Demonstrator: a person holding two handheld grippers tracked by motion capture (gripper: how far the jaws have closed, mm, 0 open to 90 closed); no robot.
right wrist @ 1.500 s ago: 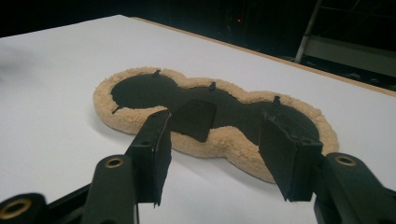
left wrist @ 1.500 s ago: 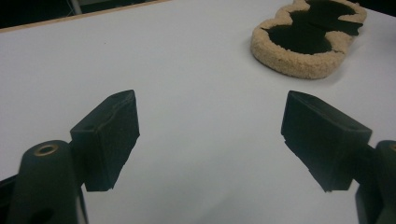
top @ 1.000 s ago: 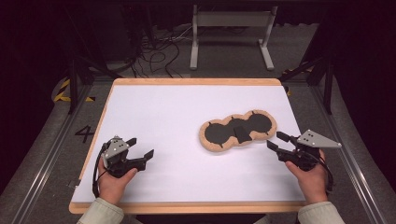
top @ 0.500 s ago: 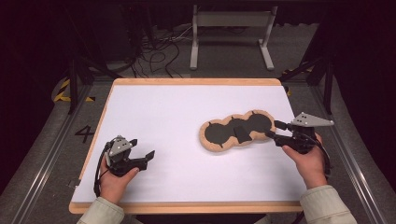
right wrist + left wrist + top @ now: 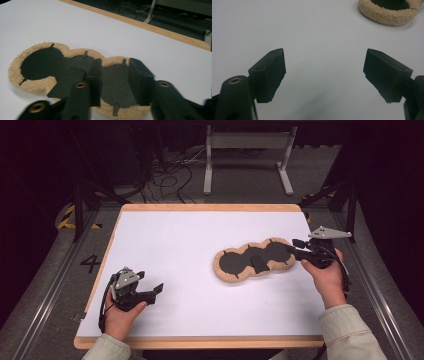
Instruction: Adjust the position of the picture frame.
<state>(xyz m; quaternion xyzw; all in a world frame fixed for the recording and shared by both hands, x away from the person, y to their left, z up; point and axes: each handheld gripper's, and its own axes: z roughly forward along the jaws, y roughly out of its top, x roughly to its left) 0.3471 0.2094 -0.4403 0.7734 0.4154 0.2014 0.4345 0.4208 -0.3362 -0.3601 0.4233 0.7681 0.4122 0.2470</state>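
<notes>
Now the right gripper (image 5: 291, 249) has come in from the near right of the table to the right end of the tan fleece-edged pad with black peanut-shaped inner panels (image 5: 255, 260); a second ago it sat well off that end, closer to the person. Its jaws have just been closing, and in the right gripper view they stand part-way shut over the pad's right lobe (image 5: 75, 72), one black finger (image 5: 96, 75) on each side of the dark panel. Whether the pads already pinch the fleece rim cannot be told: the tips cover the spot where contact would show, so the grip is best called unconfirmed.

The pad itself lies flat on the white table top (image 5: 175, 245), right of centre, its long axis running from near-left to far-right, and it looks to be in the same place as before, so nothing has been lifted yet.

The left gripper (image 5: 150, 290) rests near the left front edge, where it was a second ago, well apart from the pad. Its jaws stand wide with only bare table between them, and the pad's near-left lobe shows at the top of the left gripper view (image 5: 387, 15).

By my reading the step in hand is taking hold of the pad's right end; the narrowing jaws suggest that the grasp is about to be made.
</notes>
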